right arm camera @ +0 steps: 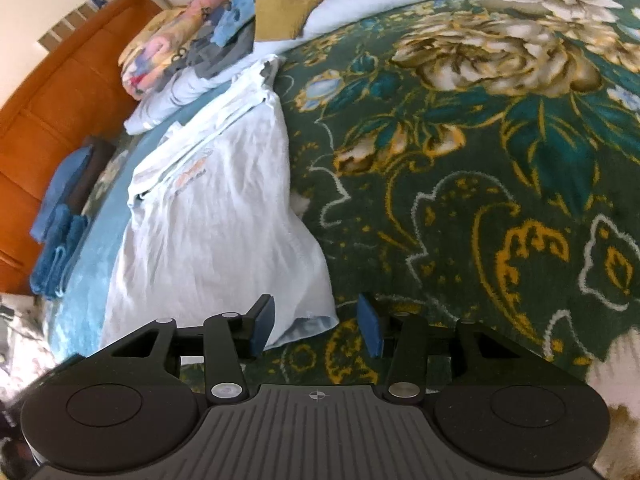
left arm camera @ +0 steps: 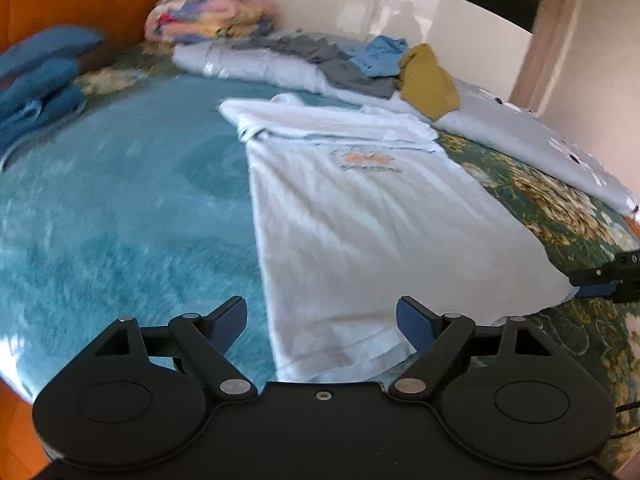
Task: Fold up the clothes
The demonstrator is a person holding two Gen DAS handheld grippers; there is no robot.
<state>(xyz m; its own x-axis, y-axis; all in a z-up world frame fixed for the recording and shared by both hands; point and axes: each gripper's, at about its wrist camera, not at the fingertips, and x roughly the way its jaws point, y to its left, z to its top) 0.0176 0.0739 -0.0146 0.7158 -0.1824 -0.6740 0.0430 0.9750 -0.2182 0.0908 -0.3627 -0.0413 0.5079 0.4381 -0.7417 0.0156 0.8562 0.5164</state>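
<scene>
A bed (right arm camera: 460,184) under a green floral cover and a teal plush blanket (left arm camera: 120,208), orange headboard (right arm camera: 60,92) behind. The white T-shirt (left arm camera: 360,216) lies flat, collar toward the far clothes pile (left arm camera: 360,60); its print is blurred. Left gripper (left arm camera: 320,320) gapes wide over the hem; right gripper (right arm camera: 316,322) stands partly open, hem corner between its pads, not pinched

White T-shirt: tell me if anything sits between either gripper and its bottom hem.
Nothing visible does. The left gripper hangs open over the white T-shirt's near hem, and the right gripper is open at its hem corner, with no other item between.
</scene>
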